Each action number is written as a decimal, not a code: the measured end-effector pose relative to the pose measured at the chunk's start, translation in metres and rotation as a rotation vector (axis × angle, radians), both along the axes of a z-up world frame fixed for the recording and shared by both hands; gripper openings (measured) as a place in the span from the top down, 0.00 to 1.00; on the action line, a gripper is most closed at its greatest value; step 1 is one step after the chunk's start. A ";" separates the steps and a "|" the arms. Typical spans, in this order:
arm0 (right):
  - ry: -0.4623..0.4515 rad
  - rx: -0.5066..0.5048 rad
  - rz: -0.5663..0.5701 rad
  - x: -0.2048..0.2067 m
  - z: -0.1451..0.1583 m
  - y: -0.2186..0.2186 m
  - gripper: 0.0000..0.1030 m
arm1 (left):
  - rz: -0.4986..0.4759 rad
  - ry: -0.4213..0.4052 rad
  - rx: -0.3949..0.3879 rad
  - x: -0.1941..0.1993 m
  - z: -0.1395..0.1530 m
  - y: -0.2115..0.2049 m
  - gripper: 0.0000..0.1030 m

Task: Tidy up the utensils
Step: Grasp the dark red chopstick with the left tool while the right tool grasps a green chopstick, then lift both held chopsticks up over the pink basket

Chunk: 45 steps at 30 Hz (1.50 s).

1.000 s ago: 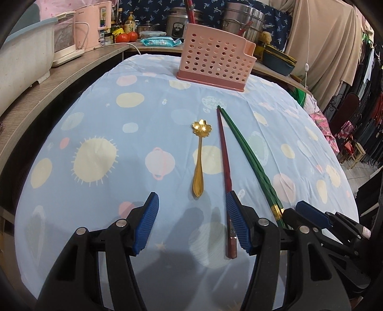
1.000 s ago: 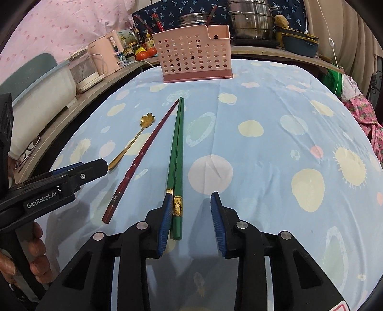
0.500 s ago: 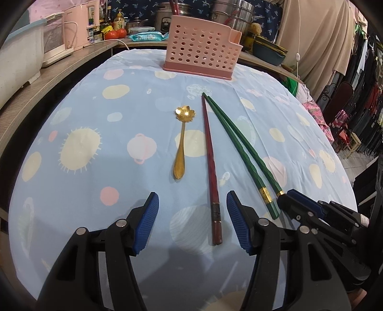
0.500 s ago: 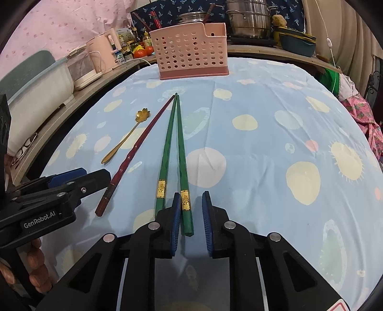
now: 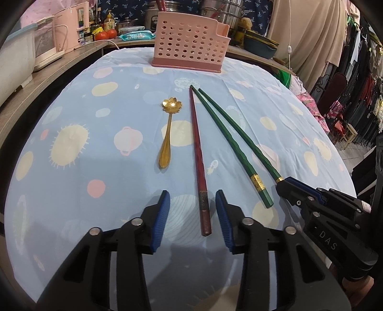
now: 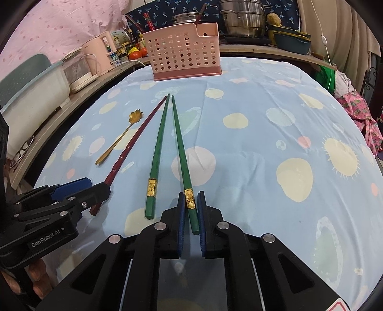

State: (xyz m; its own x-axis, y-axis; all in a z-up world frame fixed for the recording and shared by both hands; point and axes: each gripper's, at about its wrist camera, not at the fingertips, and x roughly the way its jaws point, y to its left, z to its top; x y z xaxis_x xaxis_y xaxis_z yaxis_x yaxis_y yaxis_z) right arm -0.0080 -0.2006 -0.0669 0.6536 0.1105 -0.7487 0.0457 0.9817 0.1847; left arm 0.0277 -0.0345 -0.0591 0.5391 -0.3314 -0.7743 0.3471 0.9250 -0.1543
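Note:
A dark red chopstick point(image 5: 198, 153) lies on the blue spotted tablecloth point(image 5: 71, 179). Its thick end sits between the fingers of my left gripper point(image 5: 192, 203), which is open around it without touching. A gold flower spoon point(image 5: 167, 134) lies to its left. Two green chopsticks lie to its right. My right gripper point(image 6: 190, 203) is shut on the thick end of the right green chopstick point(image 6: 182, 148). The other green chopstick point(image 6: 156, 158) lies free beside it. The pink perforated utensil holder point(image 5: 189, 45) stands at the far side of the table.
A shelf on the left holds a pink kettle point(image 6: 99, 55), a white box point(image 6: 31, 95) and bottles. Pots point(image 6: 244, 21) and a teal dish point(image 6: 290, 40) stand behind the holder. Clothes hang at the right beyond the table edge.
My left gripper has shifted right and narrowed, now straddling the red chopstick's end. My right gripper has closed onto the right green chopstick, which has swung apart from the other green one.

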 end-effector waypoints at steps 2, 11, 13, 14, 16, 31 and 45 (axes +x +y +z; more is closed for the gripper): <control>0.000 -0.001 0.001 0.000 0.000 0.000 0.91 | -0.001 -0.001 0.002 0.000 -0.001 0.000 0.74; 0.000 0.000 0.001 0.000 0.000 0.000 0.91 | -0.021 0.002 -0.009 -0.003 -0.002 -0.002 0.93; 0.000 0.001 0.001 0.000 0.001 0.000 0.91 | -0.023 0.008 -0.015 -0.002 -0.001 -0.001 0.93; -0.001 0.006 0.001 -0.001 0.001 0.000 0.91 | -0.026 0.011 -0.021 -0.002 0.000 -0.001 0.93; -0.002 0.012 0.000 -0.002 0.002 -0.002 0.91 | -0.031 0.011 -0.024 -0.003 0.001 -0.001 0.93; -0.089 0.072 -0.021 -0.012 0.040 -0.012 0.95 | -0.006 -0.045 -0.087 -0.003 0.041 0.013 0.93; -0.032 0.064 -0.004 -0.003 0.027 -0.009 0.85 | -0.001 -0.064 -0.103 0.001 0.054 0.016 0.93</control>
